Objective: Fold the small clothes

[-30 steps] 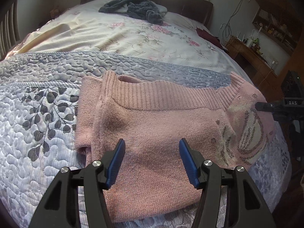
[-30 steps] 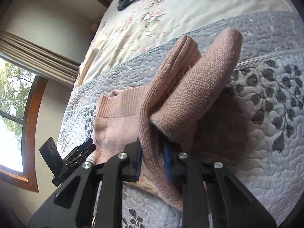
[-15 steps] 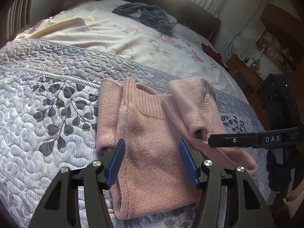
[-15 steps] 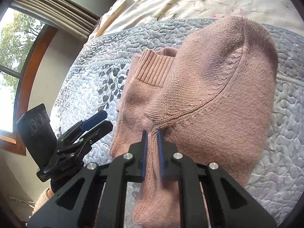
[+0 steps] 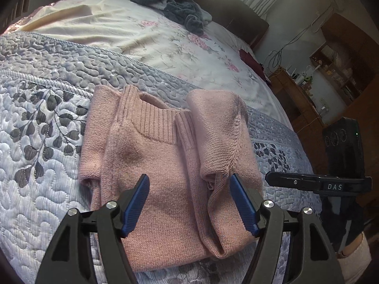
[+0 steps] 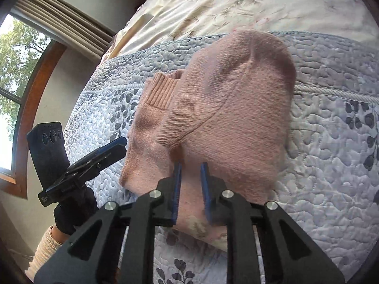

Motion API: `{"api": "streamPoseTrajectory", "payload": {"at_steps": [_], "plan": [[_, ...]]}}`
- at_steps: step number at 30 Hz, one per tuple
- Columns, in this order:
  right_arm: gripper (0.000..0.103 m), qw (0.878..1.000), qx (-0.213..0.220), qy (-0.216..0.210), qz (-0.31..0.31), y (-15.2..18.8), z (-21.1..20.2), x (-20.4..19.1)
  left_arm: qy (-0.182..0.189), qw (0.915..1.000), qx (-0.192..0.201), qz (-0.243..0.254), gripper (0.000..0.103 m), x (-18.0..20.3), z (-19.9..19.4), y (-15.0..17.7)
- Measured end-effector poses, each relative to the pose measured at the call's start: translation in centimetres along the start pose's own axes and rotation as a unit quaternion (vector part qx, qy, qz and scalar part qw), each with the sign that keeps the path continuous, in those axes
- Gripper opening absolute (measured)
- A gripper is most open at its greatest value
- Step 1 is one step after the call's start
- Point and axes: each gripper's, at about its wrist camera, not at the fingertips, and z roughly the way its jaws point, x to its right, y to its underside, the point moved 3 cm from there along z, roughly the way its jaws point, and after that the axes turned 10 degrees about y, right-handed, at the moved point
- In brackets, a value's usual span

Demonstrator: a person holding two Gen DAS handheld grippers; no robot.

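A small pink knitted sweater (image 5: pixel 151 165) lies flat on the grey-blue quilted bedspread (image 5: pixel 35 123) with its leaf pattern, near the bed's near edge. Its long axis runs from hem to collar, the ribbed neckline (image 5: pixel 156 127) pointing away toward the floral sheet (image 5: pixel 142 35) and the head of the bed, the hem toward the left wrist camera. Its right side is folded inward over the body, the sleeve (image 5: pixel 218 127) lying doubled on top. The left gripper (image 5: pixel 189 203) hovers over the hem with its jaws spread wide and nothing between them. The right gripper (image 6: pixel 191 189) has its blue jaws parted by a narrow gap over the folded part; the knit shows between them, not pinched. From the left wrist view, the right gripper's black body carries the white letters "DAS" (image 5: pixel 335 186). A dark grey garment (image 5: pixel 175 9) lies crumpled far up the bed.
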Motion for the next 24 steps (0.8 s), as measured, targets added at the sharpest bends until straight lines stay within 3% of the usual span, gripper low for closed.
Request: {"api": "streamPoseTrajectory", "payload": {"at_steps": [6,18,20,22,24], "plan": [[0.020,0.999,-0.010,0.020,0.046,3.0,0.4,7.3,0.018,0.9981,-0.032,-0.048,0.073,0.1,5.1,-0.1],[0.020,0.996,-0.019,-0.012,0.091,6.5,2.7,13.0,0.052,0.9913,-0.056,-0.107,0.071,0.0,10.5,-1.0],[0.020,0.995,-0.019,-0.014,0.093,6.6,2.9,13.3,0.040,0.9924,-0.052,-0.104,0.063,0.2,10.9,-1.0],[0.020,0.995,-0.020,-0.012,0.092,6.6,2.7,13.2,0.042,0.9924,-0.046,-0.107,0.042,0.4,10.9,-1.0],[0.021,0.996,-0.021,-0.007,0.090,6.9,2.5,13.3,0.052,0.9917,-0.037,-0.112,0.031,0.9,10.4,-1.1]]}}
